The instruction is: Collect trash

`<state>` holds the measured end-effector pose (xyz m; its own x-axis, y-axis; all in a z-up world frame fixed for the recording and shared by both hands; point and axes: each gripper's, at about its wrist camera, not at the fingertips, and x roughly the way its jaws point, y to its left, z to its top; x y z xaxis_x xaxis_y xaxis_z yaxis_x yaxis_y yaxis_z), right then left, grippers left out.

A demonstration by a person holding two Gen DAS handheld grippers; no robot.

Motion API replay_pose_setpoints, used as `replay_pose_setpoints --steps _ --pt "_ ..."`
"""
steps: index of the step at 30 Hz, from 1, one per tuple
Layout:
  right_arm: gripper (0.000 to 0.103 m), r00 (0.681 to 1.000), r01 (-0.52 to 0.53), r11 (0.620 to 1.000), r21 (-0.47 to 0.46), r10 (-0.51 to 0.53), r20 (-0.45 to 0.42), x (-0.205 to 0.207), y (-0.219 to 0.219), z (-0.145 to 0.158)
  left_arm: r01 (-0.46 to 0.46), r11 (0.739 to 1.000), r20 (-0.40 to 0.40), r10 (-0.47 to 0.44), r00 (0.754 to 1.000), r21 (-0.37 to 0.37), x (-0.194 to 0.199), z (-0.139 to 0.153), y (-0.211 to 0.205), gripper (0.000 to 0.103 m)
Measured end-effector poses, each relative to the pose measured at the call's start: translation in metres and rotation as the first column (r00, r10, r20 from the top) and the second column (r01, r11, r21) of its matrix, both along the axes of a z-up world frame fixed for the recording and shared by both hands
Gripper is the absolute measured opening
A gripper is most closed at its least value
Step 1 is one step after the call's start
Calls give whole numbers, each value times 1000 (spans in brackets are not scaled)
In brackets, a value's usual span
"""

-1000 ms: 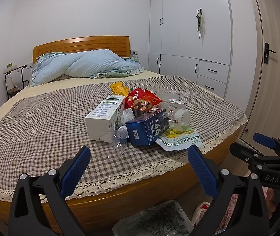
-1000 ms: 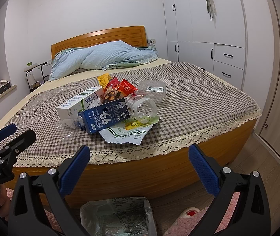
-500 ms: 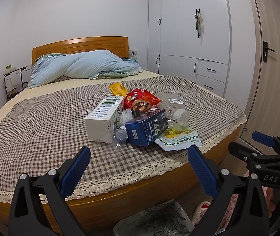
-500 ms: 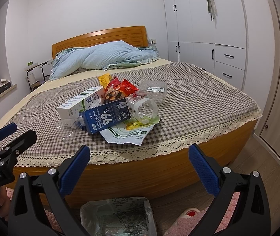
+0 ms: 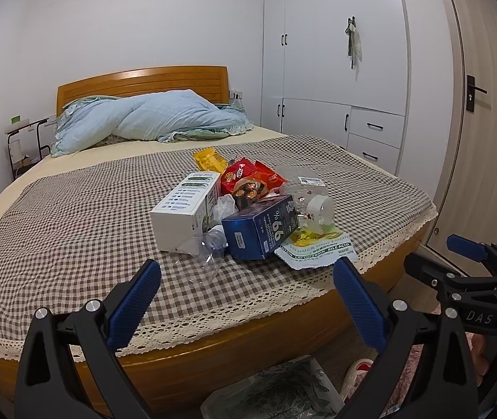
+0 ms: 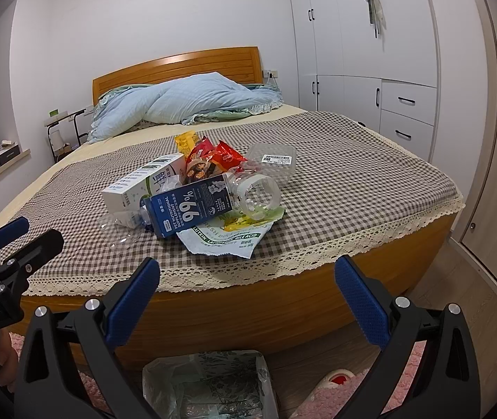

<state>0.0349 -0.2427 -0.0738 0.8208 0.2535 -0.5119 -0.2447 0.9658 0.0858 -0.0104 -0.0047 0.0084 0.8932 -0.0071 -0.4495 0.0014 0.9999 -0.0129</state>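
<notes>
A pile of trash lies on the checked bedspread near the foot of the bed: a white carton (image 5: 184, 211) (image 6: 143, 183), a blue "99%" carton (image 5: 260, 227) (image 6: 189, 209), red snack bags (image 5: 248, 181) (image 6: 210, 160), a yellow wrapper (image 5: 208, 159), a clear jar (image 6: 257, 197) (image 5: 314, 209), a clear tray (image 6: 274, 160), a crushed clear bottle (image 5: 206, 251) and a white-green pouch (image 6: 227, 239) (image 5: 314, 249). My left gripper (image 5: 248, 300) and right gripper (image 6: 248, 300) are both open and empty, held short of the bed. A plastic-lined bin (image 6: 210, 384) (image 5: 276, 391) stands on the floor below them.
The wooden bed frame (image 6: 248, 314) curves between the grippers and the pile. A blue duvet (image 5: 150, 118) lies at the headboard. White wardrobes (image 5: 335, 70) and a door (image 5: 486, 122) stand to the right. A slipper (image 6: 332, 384) and pink rug (image 6: 405, 366) are on the floor.
The left wrist view has shifted very slightly; the trash pile and both open grippers stand as before.
</notes>
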Motion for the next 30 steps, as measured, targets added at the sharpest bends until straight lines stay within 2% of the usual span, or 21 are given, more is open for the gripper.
replay_pose_setpoints --steps 16,30 --pt "97 1000 5 1000 5 -5 -10 3 -2 -1 1 1000 -5 -1 1000 -3 2 -1 0 96" --pt "97 1000 19 1000 -6 -19 -7 18 -4 -6 4 1000 -6 -4 1000 -12 24 -4 2 96"
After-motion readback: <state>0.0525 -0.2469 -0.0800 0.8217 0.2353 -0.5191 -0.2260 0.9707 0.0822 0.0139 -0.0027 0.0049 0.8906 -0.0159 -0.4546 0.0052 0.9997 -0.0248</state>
